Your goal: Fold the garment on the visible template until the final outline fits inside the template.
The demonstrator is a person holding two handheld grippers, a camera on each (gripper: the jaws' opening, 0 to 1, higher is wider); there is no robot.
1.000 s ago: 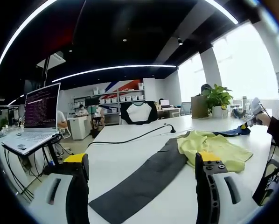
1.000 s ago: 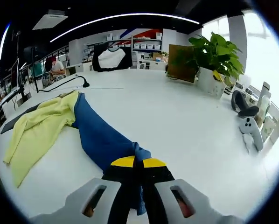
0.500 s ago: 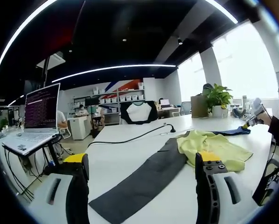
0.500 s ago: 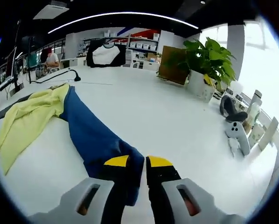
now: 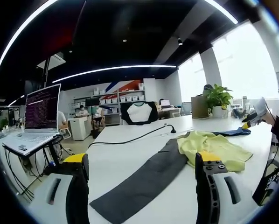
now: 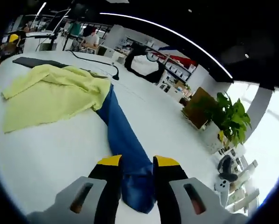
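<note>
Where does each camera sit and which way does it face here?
Left gripper view: low at the table's near end, looking along the dark template toward the yellow garment; its own tongs stand open, empty.
Right gripper view: rolled, above the blue sleeve, its tongs straddling it.
Shared: yellow garment, blue sleeve, potted plant, right tongs.

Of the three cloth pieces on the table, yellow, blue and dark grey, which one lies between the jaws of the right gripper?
The blue piece: its near end lies between the right gripper jaws. The yellow piece and dark grey piece lie farther off.

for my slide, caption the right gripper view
Right hand-held gripper straddling blue fabric strip beside crumpled yellow garment on white table
</note>
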